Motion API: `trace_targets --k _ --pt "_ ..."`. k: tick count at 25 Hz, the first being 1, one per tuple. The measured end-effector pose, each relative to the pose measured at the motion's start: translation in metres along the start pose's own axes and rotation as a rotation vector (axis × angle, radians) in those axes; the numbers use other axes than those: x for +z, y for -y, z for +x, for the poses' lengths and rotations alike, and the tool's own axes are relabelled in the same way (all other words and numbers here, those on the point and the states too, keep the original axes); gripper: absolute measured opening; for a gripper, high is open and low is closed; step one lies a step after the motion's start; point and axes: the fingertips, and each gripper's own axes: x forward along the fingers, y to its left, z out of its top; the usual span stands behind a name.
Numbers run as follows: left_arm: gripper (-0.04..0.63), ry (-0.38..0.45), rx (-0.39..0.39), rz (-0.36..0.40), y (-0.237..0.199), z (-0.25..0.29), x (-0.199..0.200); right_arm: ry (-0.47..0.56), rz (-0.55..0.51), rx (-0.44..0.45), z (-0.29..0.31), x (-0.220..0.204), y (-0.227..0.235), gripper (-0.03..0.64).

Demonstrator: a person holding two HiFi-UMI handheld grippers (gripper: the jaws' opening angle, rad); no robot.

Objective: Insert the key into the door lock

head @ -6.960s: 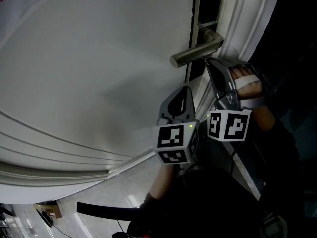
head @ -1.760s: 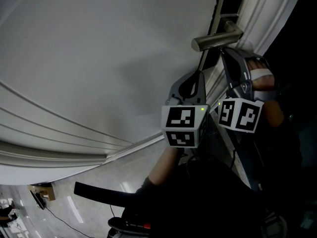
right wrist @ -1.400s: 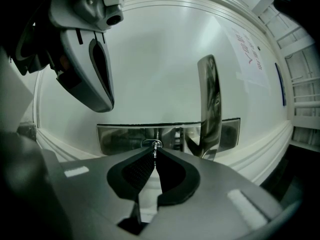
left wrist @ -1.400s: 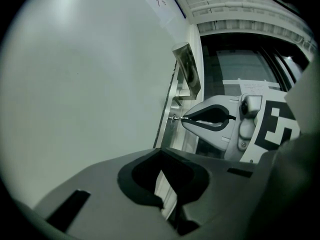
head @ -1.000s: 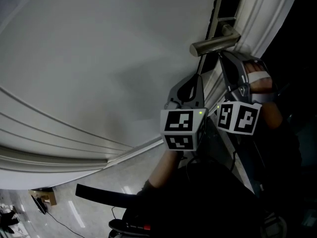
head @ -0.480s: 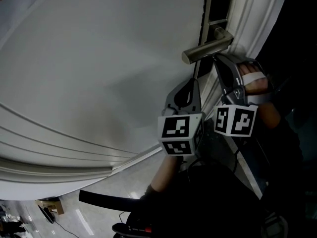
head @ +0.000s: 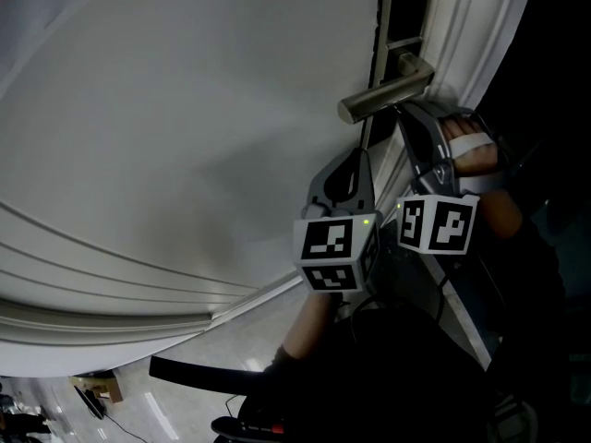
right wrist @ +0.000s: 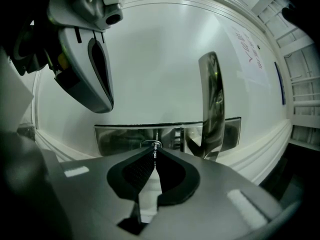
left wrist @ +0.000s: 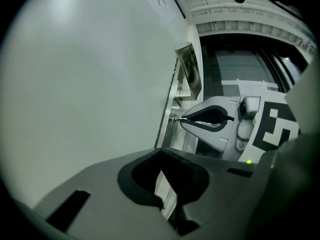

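Note:
A steel lever handle (head: pixel 383 95) sticks out of the white door (head: pixel 185 137). In the right gripper view, the polished lock plate (right wrist: pixel 120 136) runs under the handle (right wrist: pixel 212 99). My right gripper (right wrist: pixel 154 153) is shut on a small metal key (right wrist: pixel 155 146), whose tip is at the keyhole in the plate. The left gripper view shows the same contact: right gripper (left wrist: pixel 181 118) against the plate edge. My left gripper (head: pixel 358 152) hangs just left of it, below the handle, shut and empty (left wrist: pixel 160 154).
White door-frame mouldings (head: pixel 480 26) run close on the right, with a dark space beyond them. A paper notice (right wrist: pixel 247 49) is stuck on the door. A hand with a white strap (head: pixel 466 150) holds the right gripper. Pale floor (head: pixel 138 386) lies at lower left.
The head view has swayed, shifting the handle in the picture. Both grippers keep their places under the handle, the right one still at the lock plate.

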Motion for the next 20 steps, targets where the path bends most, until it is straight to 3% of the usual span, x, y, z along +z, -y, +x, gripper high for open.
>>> trace_targets --k 20 --pt "0.0 -0.021 0.005 0.009 0.0028 -0.0014 -0.0017 0.007 -0.005 -0.028 -0.0006 0.0022 -0.0005 0.012"
